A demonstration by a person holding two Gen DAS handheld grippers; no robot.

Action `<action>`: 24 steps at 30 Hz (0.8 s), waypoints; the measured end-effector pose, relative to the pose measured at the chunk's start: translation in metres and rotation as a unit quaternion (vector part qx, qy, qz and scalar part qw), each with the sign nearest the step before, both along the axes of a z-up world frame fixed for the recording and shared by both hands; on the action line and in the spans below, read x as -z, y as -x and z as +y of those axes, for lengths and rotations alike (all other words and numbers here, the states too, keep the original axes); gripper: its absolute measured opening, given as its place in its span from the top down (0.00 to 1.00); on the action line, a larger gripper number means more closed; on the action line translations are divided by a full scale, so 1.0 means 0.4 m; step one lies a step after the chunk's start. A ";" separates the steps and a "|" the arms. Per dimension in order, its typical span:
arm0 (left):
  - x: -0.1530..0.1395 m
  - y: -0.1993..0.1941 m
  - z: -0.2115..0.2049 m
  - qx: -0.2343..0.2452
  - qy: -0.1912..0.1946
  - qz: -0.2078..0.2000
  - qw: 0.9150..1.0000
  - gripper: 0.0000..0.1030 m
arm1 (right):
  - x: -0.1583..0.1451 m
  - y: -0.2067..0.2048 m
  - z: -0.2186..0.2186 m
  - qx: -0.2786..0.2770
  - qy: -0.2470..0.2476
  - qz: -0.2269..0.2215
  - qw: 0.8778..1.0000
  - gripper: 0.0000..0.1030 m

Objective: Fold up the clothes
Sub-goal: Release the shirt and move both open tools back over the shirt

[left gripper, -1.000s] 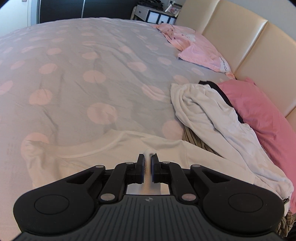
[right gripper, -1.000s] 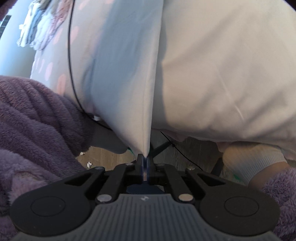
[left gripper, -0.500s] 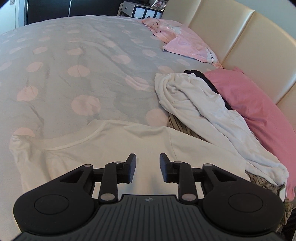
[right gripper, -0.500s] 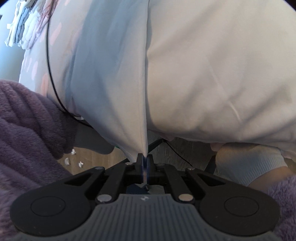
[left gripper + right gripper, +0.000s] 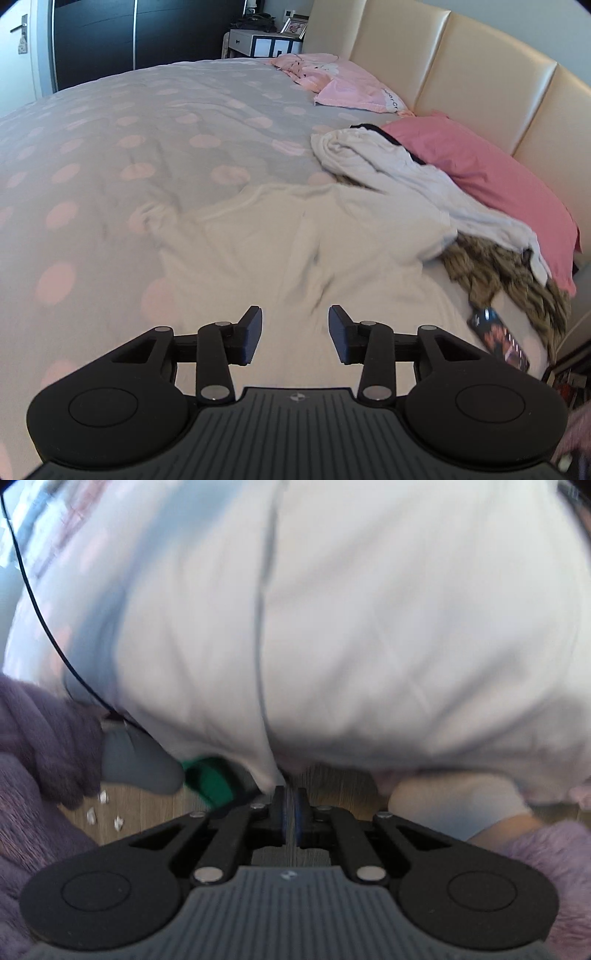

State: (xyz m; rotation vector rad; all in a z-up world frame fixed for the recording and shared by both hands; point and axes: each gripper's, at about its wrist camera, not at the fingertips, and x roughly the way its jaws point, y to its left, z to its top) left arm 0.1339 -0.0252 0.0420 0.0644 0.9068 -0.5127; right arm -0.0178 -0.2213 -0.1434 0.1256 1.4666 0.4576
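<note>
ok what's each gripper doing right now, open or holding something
left gripper: jaws opening, nothing between them, above the white shirt.
right gripper: nearly shut; hold on the white fabric unclear.

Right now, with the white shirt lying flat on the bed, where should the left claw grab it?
Probably the bunched sleeve tip on the white shirt, coming from above. The body lies flat against the bed, but that sleeve is puckered into a ridge the opening, empty left claw can pinch.

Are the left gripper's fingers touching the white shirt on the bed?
Apart. The left wrist view shows the left gripper opening, its fingers spread with nothing between them, held above the white shirt.
</note>
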 end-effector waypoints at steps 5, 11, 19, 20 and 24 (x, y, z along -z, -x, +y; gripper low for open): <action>0.040 0.109 0.083 -0.023 -0.021 0.019 0.999 0.64 | -0.078 -0.033 0.016 -0.014 -0.003 -0.051 0.999 0.93; 0.051 0.133 0.159 -0.059 -0.032 0.014 0.998 0.64 | -0.157 -0.133 0.015 -0.020 0.022 -0.094 0.995 0.92; 0.111 0.020 0.160 -0.084 -0.006 0.029 0.996 0.64 | -0.221 -0.372 -0.053 0.013 0.076 -0.130 0.989 0.89; 0.119 -0.005 0.154 -0.087 -0.003 0.030 0.996 0.64 | -0.223 -0.406 -0.063 0.020 0.080 -0.131 0.988 0.89; 0.161 -0.122 0.130 -0.101 0.008 0.035 0.994 0.64 | -0.220 -0.542 -0.114 0.053 0.091 -0.128 0.986 0.87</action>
